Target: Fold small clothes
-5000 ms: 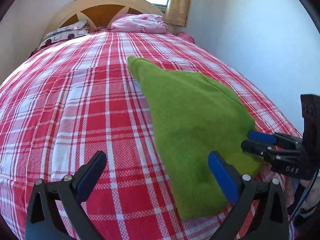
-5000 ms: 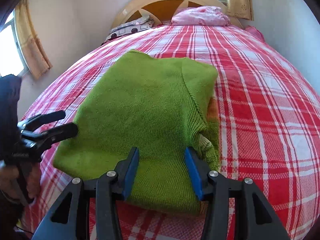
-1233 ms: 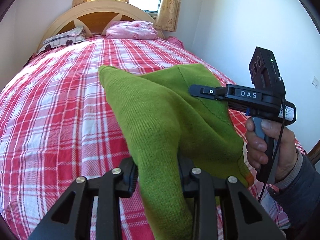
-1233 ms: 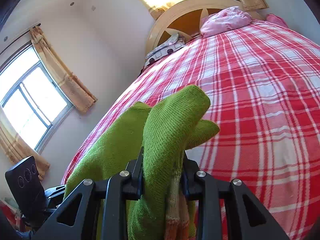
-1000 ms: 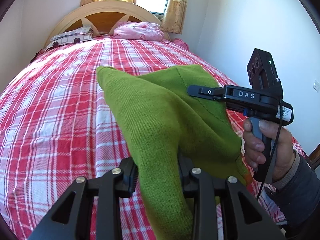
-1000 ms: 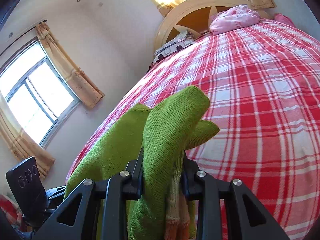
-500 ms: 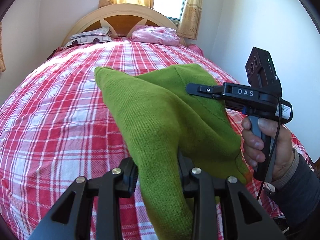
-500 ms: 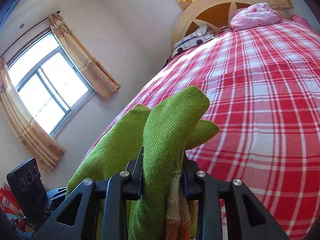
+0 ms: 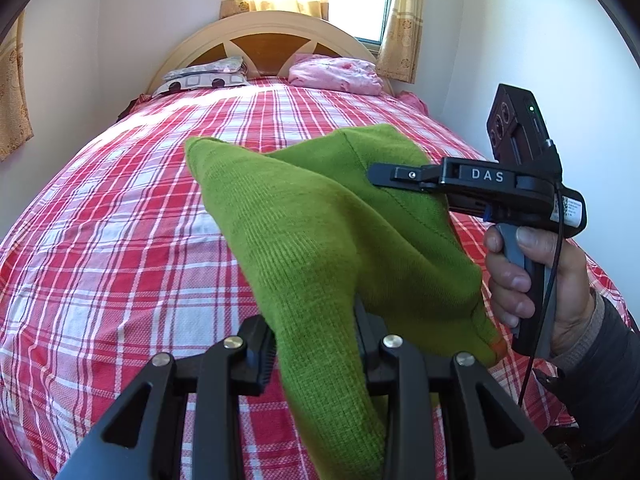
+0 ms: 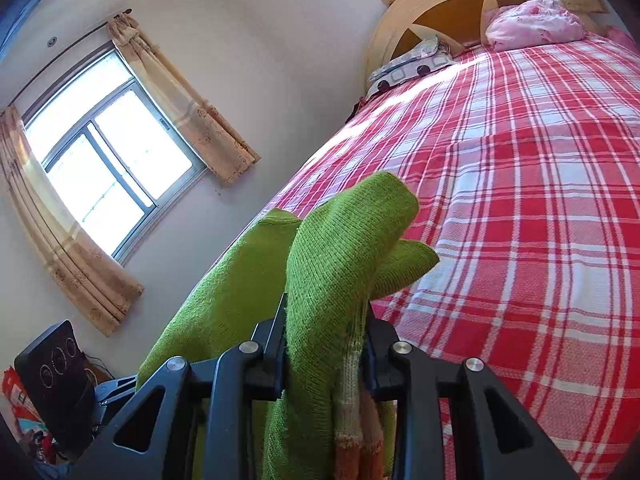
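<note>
Here we are holding the green sweater off the bed, stretched between both tongs. The left tongs are pinching one bunched edge, and the right tongs are pinching the other, where an orange cuff is showing. Its long axis is running from one pinch to the other, level with the bed, and the free fold is hanging away from us toward the headboard. Neither hand is nearer; the bed is lying just below and ahead. The left view is showing the right hand on its handle, while the right view is showing the side window instead.
</note>
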